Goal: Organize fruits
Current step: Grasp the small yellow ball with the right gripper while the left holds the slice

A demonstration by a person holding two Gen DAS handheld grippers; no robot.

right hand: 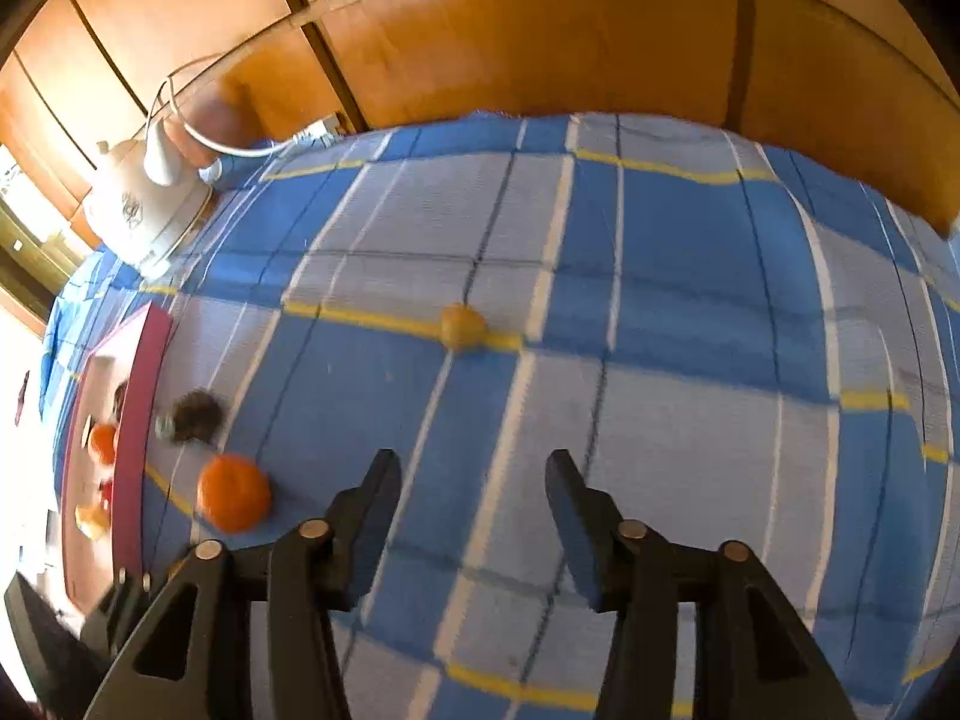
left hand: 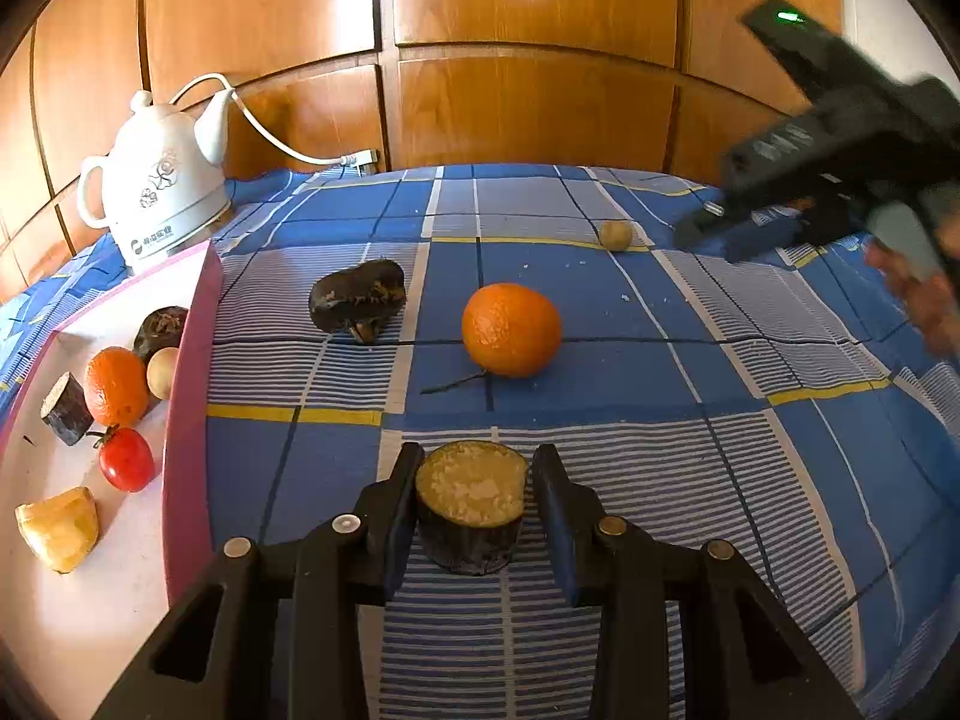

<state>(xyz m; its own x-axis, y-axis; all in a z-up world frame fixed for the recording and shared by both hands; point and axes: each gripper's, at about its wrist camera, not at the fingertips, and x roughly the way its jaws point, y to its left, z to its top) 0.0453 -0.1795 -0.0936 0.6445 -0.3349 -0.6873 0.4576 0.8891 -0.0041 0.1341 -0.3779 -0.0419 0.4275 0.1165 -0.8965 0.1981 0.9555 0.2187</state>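
Two claws are working over the blue checked table: my left claw (left hand: 474, 501) is straddling a short dark-skinned cane stub (left hand: 471, 507) standing upright, pale cut face up, its fingers almost touching each side but, I judge, not yet squeezing. My right claw (right hand: 474, 504) is hanging released and empty, with a small tan fruit (right hand: 462, 327) lying straight ahead of it. The pink tray (left hand: 183, 420) is sitting to the left, nearer my left hand.
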